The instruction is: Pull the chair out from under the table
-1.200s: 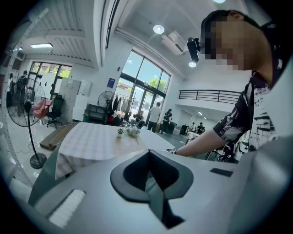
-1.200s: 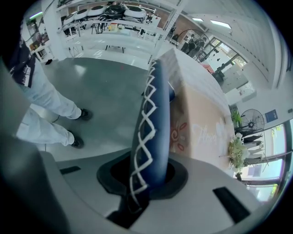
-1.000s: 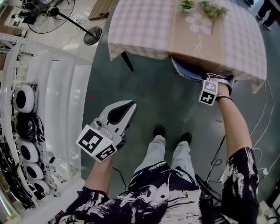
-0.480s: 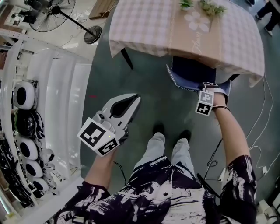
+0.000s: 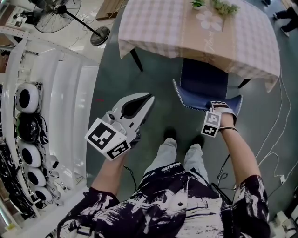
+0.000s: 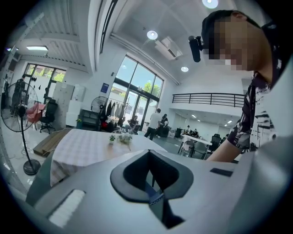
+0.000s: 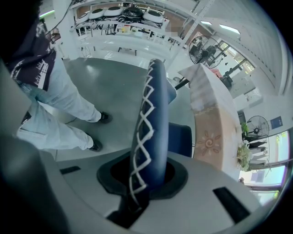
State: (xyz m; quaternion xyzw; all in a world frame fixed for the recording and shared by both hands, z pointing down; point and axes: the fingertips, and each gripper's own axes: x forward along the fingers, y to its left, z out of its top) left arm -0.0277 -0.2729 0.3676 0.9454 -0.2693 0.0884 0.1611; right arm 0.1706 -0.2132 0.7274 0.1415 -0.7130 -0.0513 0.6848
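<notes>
The blue chair (image 5: 203, 81), its back edged with white stitching, stands partly out from under the table (image 5: 158, 28) with the checked cloth. My right gripper (image 5: 219, 108) points steeply down and is shut on the top edge of the chair's backrest (image 7: 149, 128), which runs up between the jaws in the right gripper view. Beyond it the seat (image 7: 181, 139) and the table's hanging cloth (image 7: 210, 119) show. My left gripper (image 5: 145, 99) hovers over the floor left of the chair, jaws together with nothing in them, aimed towards the table (image 6: 87, 146).
The person's two feet (image 5: 170, 137) stand just in front of the chair. A white rack (image 5: 28, 102) of round appliances lines the left side. A standing fan (image 5: 65, 14) is at the far left. Small plants (image 5: 226, 7) sit on the table. Cables (image 5: 279, 139) trail at the right.
The right gripper has drawn the chair out from under the table, towards the person; more of the seat shows now. The left gripper has drifted slightly up and towards the table.
</notes>
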